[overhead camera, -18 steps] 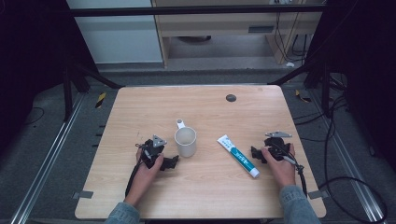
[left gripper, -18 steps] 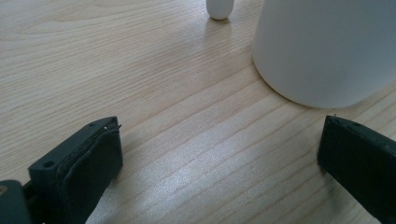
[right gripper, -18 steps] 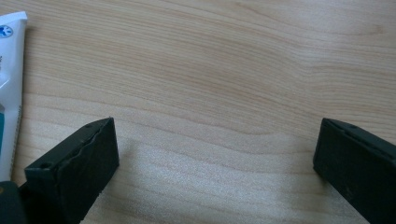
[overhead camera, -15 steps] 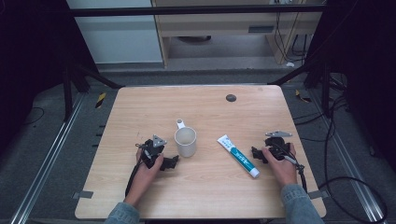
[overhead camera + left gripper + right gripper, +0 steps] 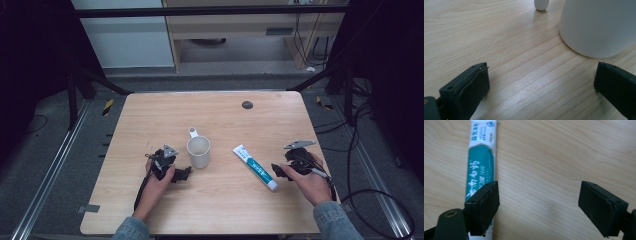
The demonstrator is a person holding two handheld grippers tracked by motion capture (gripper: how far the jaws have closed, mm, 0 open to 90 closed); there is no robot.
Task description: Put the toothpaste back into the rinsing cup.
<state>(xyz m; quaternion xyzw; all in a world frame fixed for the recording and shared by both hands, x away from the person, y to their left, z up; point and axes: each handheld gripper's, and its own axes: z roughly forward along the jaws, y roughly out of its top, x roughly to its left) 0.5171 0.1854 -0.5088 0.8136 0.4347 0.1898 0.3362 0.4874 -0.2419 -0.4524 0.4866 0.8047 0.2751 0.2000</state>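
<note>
A white mug (image 5: pixel 199 151) stands upright near the middle of the wooden table (image 5: pixel 210 115), its handle (image 5: pixel 193 132) pointing away. My left gripper (image 5: pixel 182 173) lies just left of and nearer than the mug, open and holding nothing. In the left gripper view the mug (image 5: pixel 599 25) rises ahead on the right, beyond my left gripper (image 5: pixel 541 85). A white and teal toothpaste tube (image 5: pixel 255 166) lies flat to the mug's right. My right gripper (image 5: pixel 278 171) sits open beside the tube's near end. In the right gripper view the tube (image 5: pixel 480 157) runs under the left jaw of my right gripper (image 5: pixel 539 205), with bare wood between the jaws.
A small dark disc (image 5: pixel 247 105) sits at the table's far right. Metal rails (image 5: pixel 50 175) and cables (image 5: pixel 365 195) run along the floor on both sides. A shelf unit (image 5: pixel 240 30) stands beyond the table's far edge.
</note>
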